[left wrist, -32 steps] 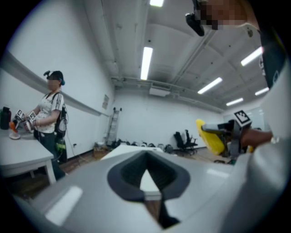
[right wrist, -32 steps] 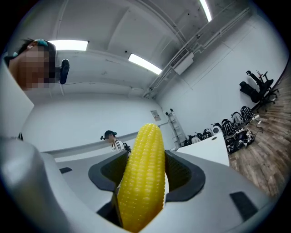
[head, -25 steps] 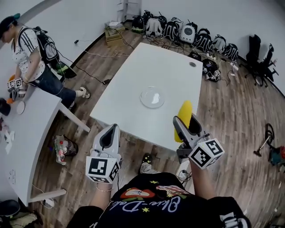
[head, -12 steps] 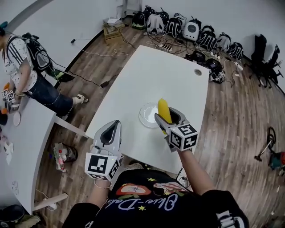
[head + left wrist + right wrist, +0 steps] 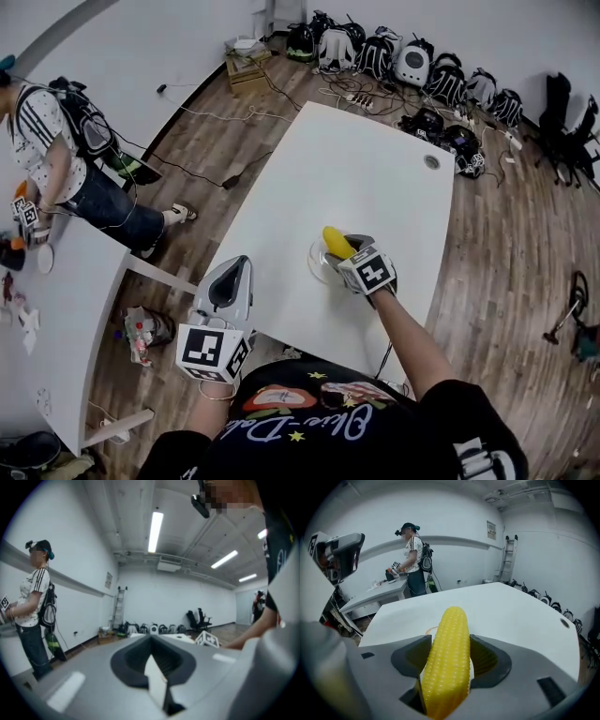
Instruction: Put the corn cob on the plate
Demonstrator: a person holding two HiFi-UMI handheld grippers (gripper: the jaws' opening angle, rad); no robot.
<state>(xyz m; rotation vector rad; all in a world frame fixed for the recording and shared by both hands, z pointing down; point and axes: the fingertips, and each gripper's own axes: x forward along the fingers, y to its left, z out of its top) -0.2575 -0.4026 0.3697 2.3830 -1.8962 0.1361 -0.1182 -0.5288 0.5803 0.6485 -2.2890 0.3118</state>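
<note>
In the head view the yellow corn cob sticks out of my right gripper, which is shut on it. It hangs over the clear glass plate near the front of the white table; whether it touches the plate I cannot tell. The right gripper view shows the corn cob clamped between the dark pads of the right gripper, with a sliver of plate rim behind. My left gripper is off the table's near left edge, shut and empty; the left gripper view shows that left gripper closed.
A person stands at a second white table to the left. Backpacks line the far wall, with cables on the wooden floor. A round cable hole sits at the table's far right.
My right gripper has carried the corn cob from beyond the table's near right edge, leftwards and inwards, to over the plate. The left gripper has barely moved.
</note>
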